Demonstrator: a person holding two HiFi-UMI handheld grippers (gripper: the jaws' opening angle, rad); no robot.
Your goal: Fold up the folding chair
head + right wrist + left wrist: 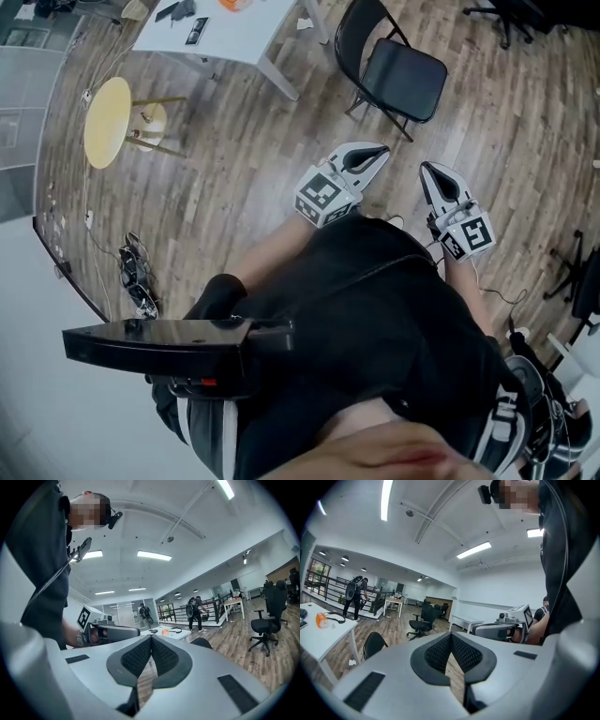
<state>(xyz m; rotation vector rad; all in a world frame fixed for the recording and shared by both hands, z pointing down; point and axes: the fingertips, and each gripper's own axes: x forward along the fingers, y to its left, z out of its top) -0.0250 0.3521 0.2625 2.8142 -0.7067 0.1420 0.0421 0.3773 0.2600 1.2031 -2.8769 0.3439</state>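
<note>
The black folding chair (pixel 392 67) stands unfolded on the wood floor ahead of me, its seat facing right. My left gripper (pixel 380 150) and right gripper (pixel 427 169) are held level in front of my body, a short way from the chair, both shut and empty. In the left gripper view the chair's backrest (pixel 374 644) shows low at the left past the shut left gripper (pixel 451 637), and the right gripper's body (pixel 502 629) is at the right. In the right gripper view the chair's top (pixel 201 642) peeks above the shut right gripper (pixel 151 639).
A white table (pixel 230 33) stands at the far left of the chair, with a round yellow stool (pixel 110 120) further left. Black office chairs (pixel 423 620) and another white table (pixel 326 637) stand in the room. People with backpacks (pixel 197 612) stand by a railing. Cables (pixel 136 277) lie on the floor.
</note>
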